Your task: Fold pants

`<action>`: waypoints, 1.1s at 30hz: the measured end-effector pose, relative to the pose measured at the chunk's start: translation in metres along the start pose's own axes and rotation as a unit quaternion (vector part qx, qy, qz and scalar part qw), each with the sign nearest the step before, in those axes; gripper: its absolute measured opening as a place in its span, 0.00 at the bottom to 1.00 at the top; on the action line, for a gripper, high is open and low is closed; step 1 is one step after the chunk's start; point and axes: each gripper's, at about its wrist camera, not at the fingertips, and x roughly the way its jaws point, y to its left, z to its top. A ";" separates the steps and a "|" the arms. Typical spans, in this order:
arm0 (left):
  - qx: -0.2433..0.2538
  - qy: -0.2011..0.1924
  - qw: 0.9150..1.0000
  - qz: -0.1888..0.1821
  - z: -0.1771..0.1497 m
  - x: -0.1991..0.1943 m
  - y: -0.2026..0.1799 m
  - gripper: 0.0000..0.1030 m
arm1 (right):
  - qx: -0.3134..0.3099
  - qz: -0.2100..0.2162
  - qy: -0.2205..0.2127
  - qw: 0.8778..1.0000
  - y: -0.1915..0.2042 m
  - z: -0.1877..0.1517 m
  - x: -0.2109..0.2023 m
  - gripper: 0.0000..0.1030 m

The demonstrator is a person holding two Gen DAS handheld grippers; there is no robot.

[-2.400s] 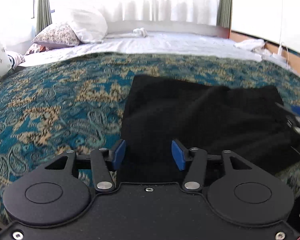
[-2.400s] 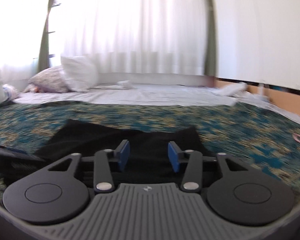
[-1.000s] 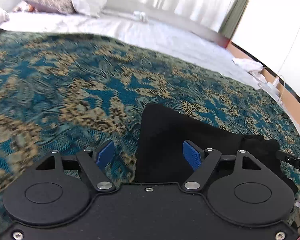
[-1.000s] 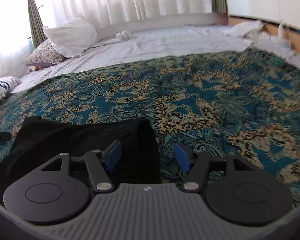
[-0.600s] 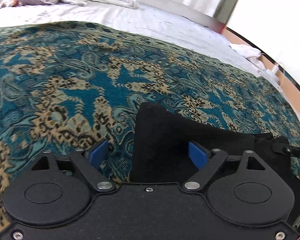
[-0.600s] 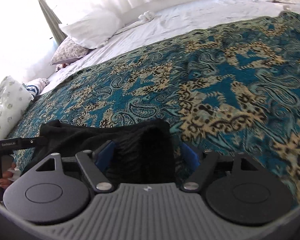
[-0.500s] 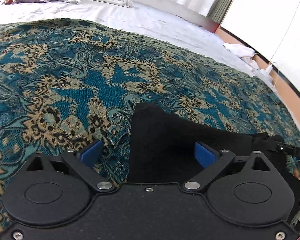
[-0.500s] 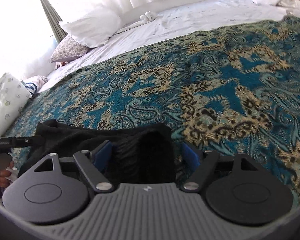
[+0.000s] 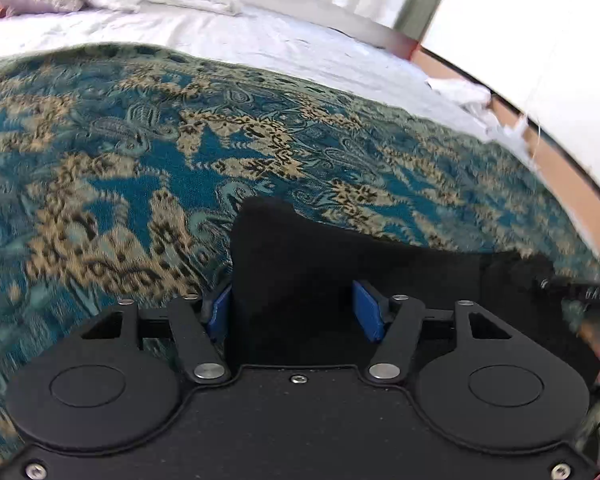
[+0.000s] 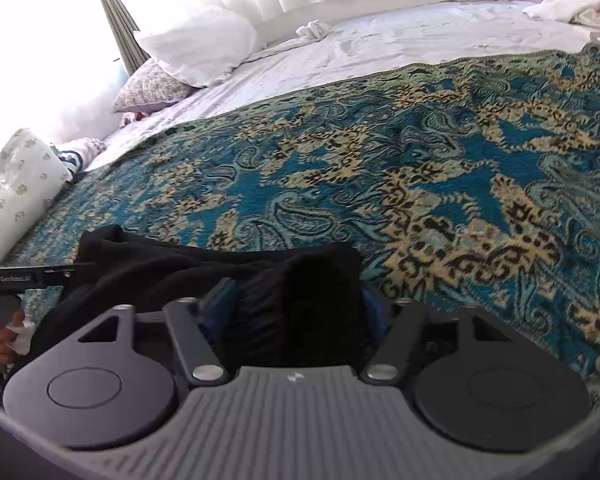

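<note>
Your left claw [image 9: 294,312] has pulled in since a moment ago. Its blue pads were spread wide on both sides of the pants' [image 9: 320,272] corner. Now they sit closer, with the black cloth filling the space between them. The left pad looks like it touches the cloth. The right pad still shows a bit of blue, so the claw looks partly closed, not squeezed tight yet.

Your right claw [image 10: 296,304] has changed too. It has slid further onto the other end of the pants [image 10: 204,264], and a thick bunch of cloth now fills it. Both pads are mostly hidden by cloth, and the claw seems to be pinching that bunch.

The pants lie on the blue and gold blanket [image 9: 140,152], at the near edge of the bed. They look folded into a short black strip, with one claw at each end.

So you seem just about ready to lift both ends and make the next fold. Make sure the left claw grabs every layer first.
</note>
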 end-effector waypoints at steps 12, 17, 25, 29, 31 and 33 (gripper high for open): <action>0.051 -0.067 0.993 0.084 0.011 -0.039 -0.019 0.14 | 0.005 -0.015 -0.031 0.999 0.042 -0.005 -0.004 0.31; 0.047 -0.079 0.988 0.127 0.036 -0.044 -0.002 0.14 | 0.031 0.003 -0.044 0.999 0.062 0.011 0.016 0.28; 0.055 -0.068 0.982 0.166 0.056 -0.016 0.026 0.15 | 0.016 -0.021 -0.037 0.999 0.085 0.030 0.060 0.28; 0.063 -0.058 0.979 0.184 0.042 0.007 0.031 0.19 | 0.011 -0.028 -0.030 0.999 0.082 0.026 0.067 0.31; 0.069 -0.062 0.977 0.191 0.038 0.009 0.029 0.22 | 0.010 -0.028 -0.035 0.999 0.082 0.025 0.063 0.38; 0.065 -0.060 0.975 0.203 0.039 0.005 0.026 0.37 | 0.010 -0.042 -0.038 0.998 0.084 0.025 0.057 0.59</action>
